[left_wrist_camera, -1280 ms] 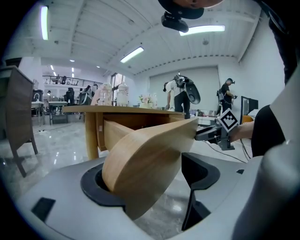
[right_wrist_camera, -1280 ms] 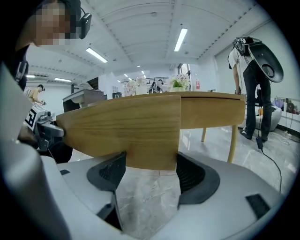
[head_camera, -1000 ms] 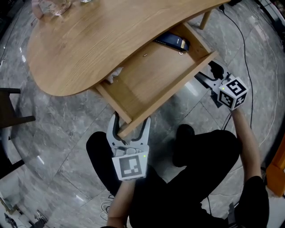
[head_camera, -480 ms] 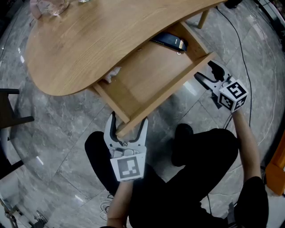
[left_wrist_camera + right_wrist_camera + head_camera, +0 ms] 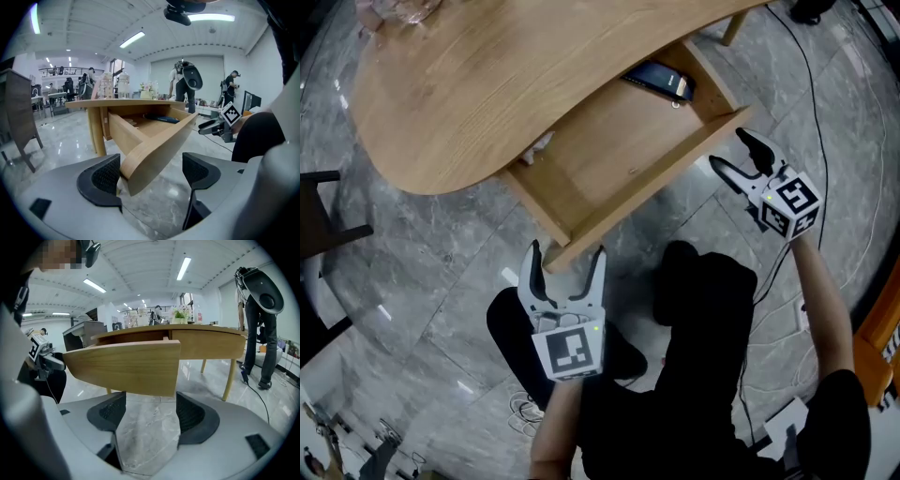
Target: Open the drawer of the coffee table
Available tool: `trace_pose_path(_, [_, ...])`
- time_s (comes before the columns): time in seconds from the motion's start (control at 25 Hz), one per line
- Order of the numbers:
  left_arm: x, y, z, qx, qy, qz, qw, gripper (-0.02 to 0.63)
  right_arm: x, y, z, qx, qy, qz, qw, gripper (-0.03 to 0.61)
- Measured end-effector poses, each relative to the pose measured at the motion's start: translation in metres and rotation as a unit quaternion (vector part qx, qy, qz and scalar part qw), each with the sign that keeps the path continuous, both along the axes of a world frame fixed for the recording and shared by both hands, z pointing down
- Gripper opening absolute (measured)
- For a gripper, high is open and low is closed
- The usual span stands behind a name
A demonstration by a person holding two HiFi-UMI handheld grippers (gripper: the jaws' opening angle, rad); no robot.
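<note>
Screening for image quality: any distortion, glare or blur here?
Head view: fisheye bows the light wooden coffee table, faint glints on the grey marble floor. Left gripper view: dark vignetted corners, ceiling strip light blown out. Right gripper view: wooden drawer front sharp, corners vignetted.

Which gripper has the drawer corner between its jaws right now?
The left gripper: its open jaws straddle the drawer's corner; the right gripper's jaws hold nothing.

Bright ceiling strip lights point(image 5: 183, 268), glare on floor point(image 5: 422, 281), strong fisheye edge distortion.
</note>
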State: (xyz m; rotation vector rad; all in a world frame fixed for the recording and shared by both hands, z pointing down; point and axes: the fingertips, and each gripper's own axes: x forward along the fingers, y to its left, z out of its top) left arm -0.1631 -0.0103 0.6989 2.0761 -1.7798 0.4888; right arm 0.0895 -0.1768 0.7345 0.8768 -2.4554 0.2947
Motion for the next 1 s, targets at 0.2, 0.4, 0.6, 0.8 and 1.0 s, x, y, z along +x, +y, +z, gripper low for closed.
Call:
trace_pose_path(0.2, [0.005, 0.019, -0.045, -0.049, 0.01, -0.015, 0.9986, 0.403, 0.006, 0.019, -0.047, -0.04, 0.014, 0.004, 0.999, 0.288])
trace_pose_path(0.4, [0.017, 0.032, -0.105, 0.025, 0.063, -0.018, 0.9976, 0.4, 0.002, 0.031, -0.118, -0.059, 0.012, -0.004, 0.998, 0.288])
trace_pose_path(0.6, [0.021, 0.05, -0.12, 0.041, 0.031, 0.004, 0.9986, 0.351, -0.007, 0.043, -0.176, -0.074, -0.005, -0.008, 0.997, 0.288])
trace_pose_path(0.8, [0.051, 0.06, -0.116, 0.014, -0.044, 0.106, 0.9933, 0.351, -0.018, 0.064, -0.2, -0.106, -0.002, -0.023, 0.994, 0.288])
trace_pose_path(1.0, [0.071, 0.055, -0.164, -0.007, -0.037, 0.129, 0.991, 0.351, -0.031, 0.074, -0.239, -0.131, -0.01, -0.034, 0.991, 0.288])
